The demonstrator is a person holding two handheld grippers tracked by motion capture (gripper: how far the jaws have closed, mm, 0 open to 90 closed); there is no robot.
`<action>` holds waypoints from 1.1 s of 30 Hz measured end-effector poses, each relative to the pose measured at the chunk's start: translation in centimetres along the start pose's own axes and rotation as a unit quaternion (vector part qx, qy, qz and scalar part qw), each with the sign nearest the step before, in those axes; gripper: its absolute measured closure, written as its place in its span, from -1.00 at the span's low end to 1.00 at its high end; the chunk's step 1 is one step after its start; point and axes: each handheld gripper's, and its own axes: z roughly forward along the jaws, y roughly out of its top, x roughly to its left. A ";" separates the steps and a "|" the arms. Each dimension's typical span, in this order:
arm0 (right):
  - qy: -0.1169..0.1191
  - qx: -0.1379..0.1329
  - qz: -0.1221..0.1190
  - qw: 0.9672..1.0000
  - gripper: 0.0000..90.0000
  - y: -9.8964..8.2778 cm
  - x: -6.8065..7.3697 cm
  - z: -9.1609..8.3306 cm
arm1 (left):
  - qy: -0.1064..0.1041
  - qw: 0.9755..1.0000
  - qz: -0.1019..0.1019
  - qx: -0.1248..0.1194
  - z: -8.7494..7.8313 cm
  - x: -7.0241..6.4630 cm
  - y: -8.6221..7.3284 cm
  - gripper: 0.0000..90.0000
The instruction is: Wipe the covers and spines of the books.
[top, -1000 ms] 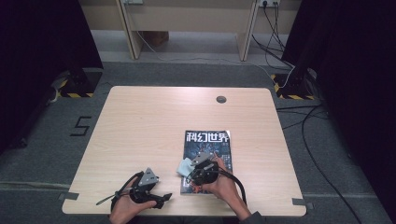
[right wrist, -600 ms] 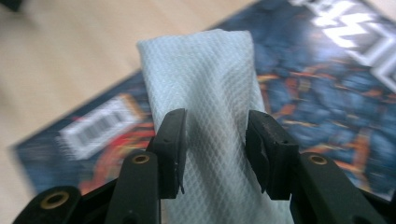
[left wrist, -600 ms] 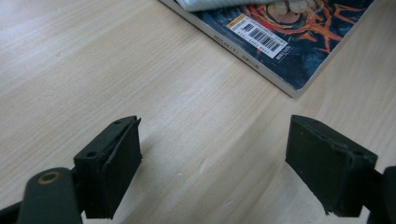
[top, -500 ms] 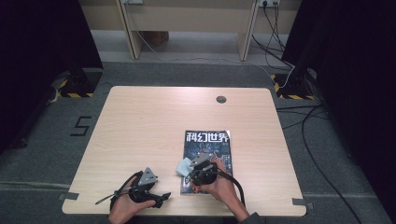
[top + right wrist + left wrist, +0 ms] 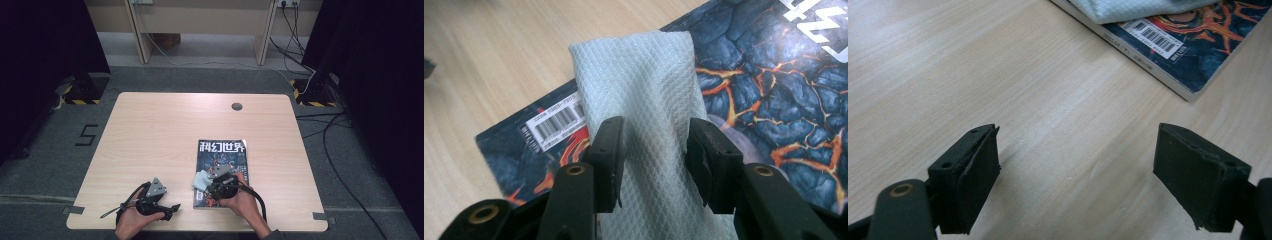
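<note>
Right jaws tighter around cloth [image 5: 651, 125]

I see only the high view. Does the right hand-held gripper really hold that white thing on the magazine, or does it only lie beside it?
Observer: It holds it. In the right gripper view the right hand-held gripper pinches a folded paper towel between both pads.
Operator: Is the towel lifted?
Observer: I cannot tell; its far end lies over the magazine, next to the barcode.
Operator: And the left one?
Observer: The left hand-held gripper stands wide open over the bare table, with nothing between its jaws.
</note>
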 end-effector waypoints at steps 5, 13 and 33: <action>0.013 -0.002 -0.022 1.000 0.34 -0.3 2.0 -0.4 | 0.026 1.000 -0.014 -0.002 -0.4 1.3 0.0 -0.60; 0.041 -0.004 -0.045 0.998 0.34 0.0 4.6 -0.3 | 0.054 0.998 -0.040 -0.001 -0.7 2.9 -0.3 -0.60; 0.032 -0.009 -0.063 0.997 0.35 1.0 5.9 0.4 | 0.072 0.997 -0.034 0.003 -0.7 3.4 -0.2 -0.59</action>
